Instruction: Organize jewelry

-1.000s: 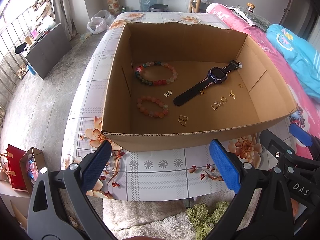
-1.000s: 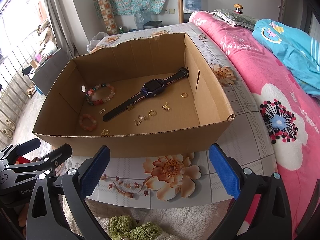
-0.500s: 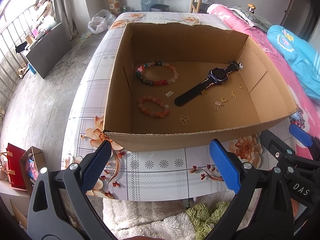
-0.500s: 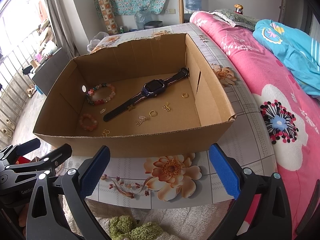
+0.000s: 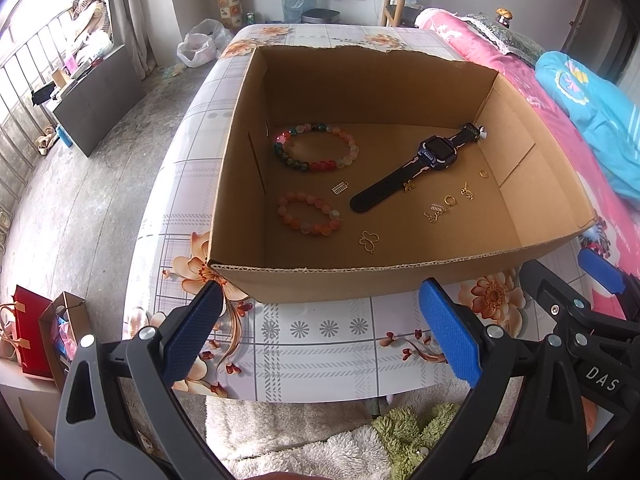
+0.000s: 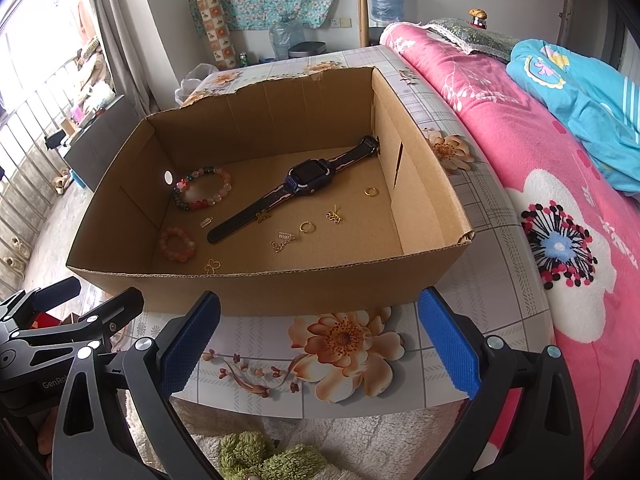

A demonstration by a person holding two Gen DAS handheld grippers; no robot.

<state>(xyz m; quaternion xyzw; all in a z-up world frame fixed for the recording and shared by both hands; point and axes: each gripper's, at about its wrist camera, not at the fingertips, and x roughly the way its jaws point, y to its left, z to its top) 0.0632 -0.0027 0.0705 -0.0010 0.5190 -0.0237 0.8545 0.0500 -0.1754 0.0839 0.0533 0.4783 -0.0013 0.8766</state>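
Note:
An open cardboard box [image 5: 400, 276] [image 6: 280, 284] stands on the flowered table. On its floor lie a multicoloured bead bracelet [image 5: 316, 152] [image 6: 202, 194], a pink-orange bead bracelet [image 5: 309, 214] [image 6: 178, 244], a dark smartwatch [image 5: 420, 168] [image 6: 296, 192], a gold butterfly charm [image 5: 369, 241] [image 6: 212, 266], gold rings [image 5: 450, 201] [image 6: 307, 227] and small gold pieces. My left gripper [image 5: 320, 332] hovers open in front of the box's near wall, holding nothing. My right gripper [image 6: 318, 336] is open and empty there too, to the right of the left one.
The table [image 5: 320, 336] ends just under the grippers, with a fluffy rug [image 5: 304, 440] below. A pink bed [image 6: 560, 208] with a blue blanket [image 6: 580, 92] runs along the right. Bare floor [image 5: 80, 184] and a dark cabinet [image 5: 96, 96] lie to the left.
Both grippers have edged slightly closer and higher over the box, which now sits a little lower in both views. Nothing inside the box moved and both grippers stayed open.

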